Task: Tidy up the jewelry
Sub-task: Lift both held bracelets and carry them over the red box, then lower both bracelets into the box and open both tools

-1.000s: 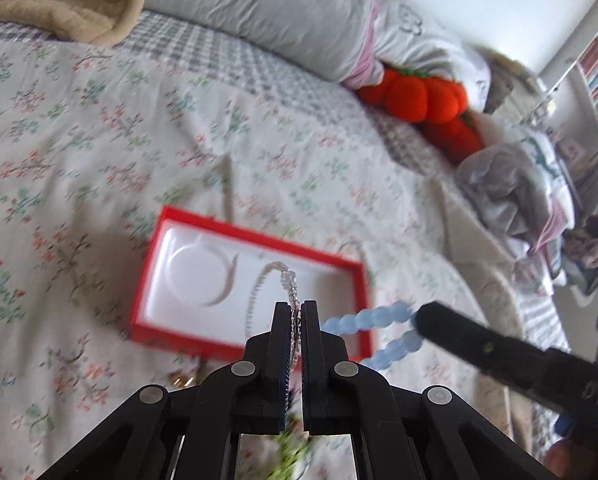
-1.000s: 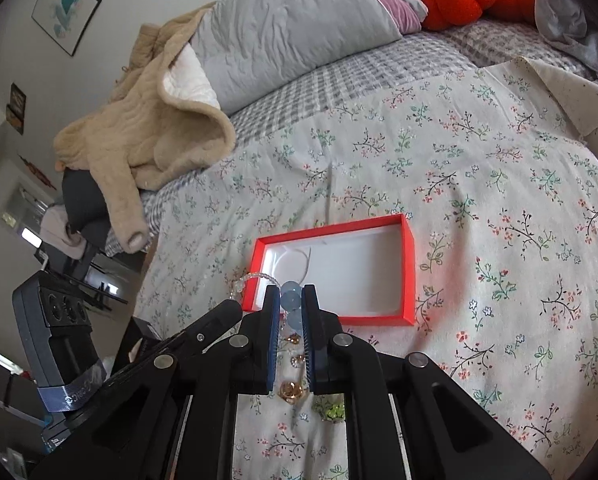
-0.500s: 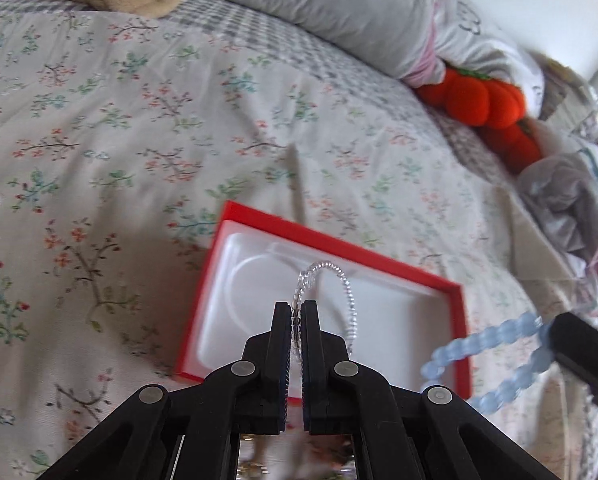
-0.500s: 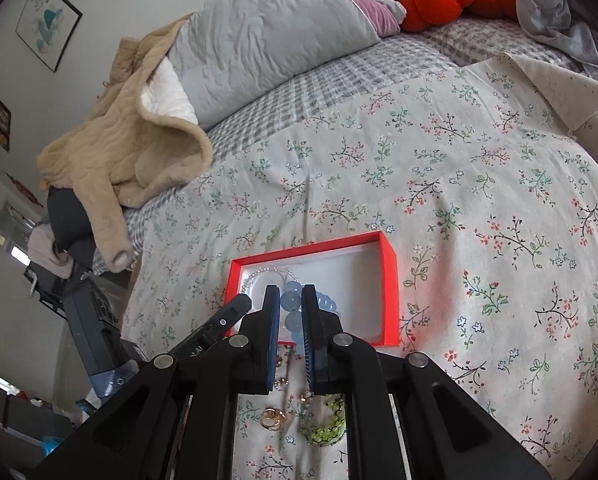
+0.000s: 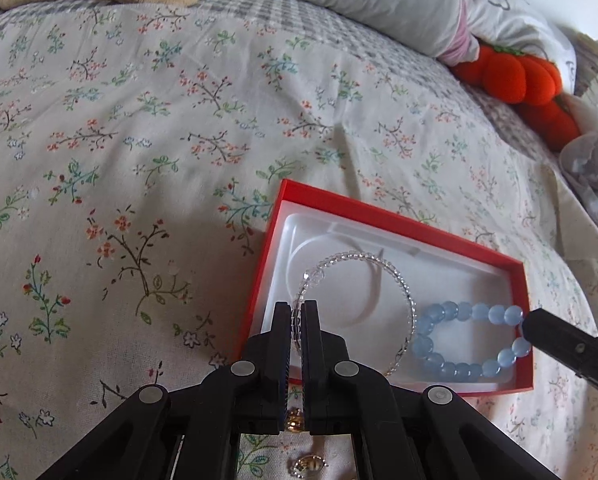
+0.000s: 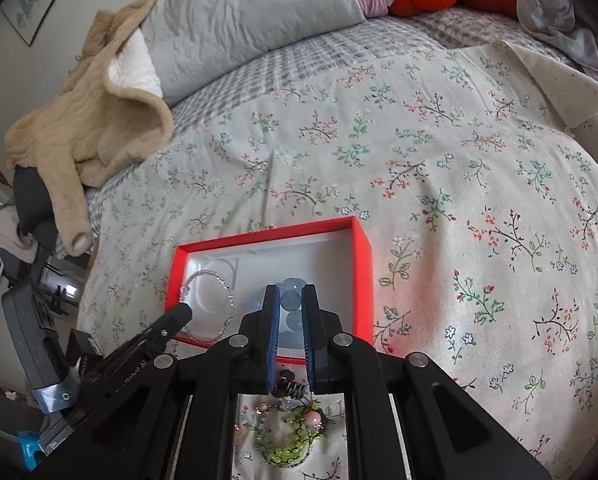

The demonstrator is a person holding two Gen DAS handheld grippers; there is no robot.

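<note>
A red box [image 5: 383, 216] with a white liner lies on the floral bedspread; it also shows in the right wrist view [image 6: 363, 248]. My left gripper [image 5: 297, 312] is shut on a clear bead bracelet [image 5: 395, 272], which lies in the left part of the box. My right gripper [image 6: 290, 300] is shut on a blue bead bracelet [image 5: 459, 312], held low in the right part of the box. In the left wrist view the right gripper's tip [image 5: 539, 326] meets the blue beads. In the right wrist view the blue beads [image 6: 290, 302] sit between the fingers.
Loose jewelry lies on the bedspread under the grippers: a green bead bracelet [image 6: 295, 440], gold pieces [image 5: 295, 422] and a dark spring-like piece [image 6: 289, 388]. A beige robe [image 6: 91, 120], grey pillows [image 6: 251, 16] and an orange plush [image 5: 519, 76] lie at the far side.
Both grippers have moved forward and down over the box. The clear bracelet and the blue bracelet have gone from hanging above the bed to lying inside the box.
</note>
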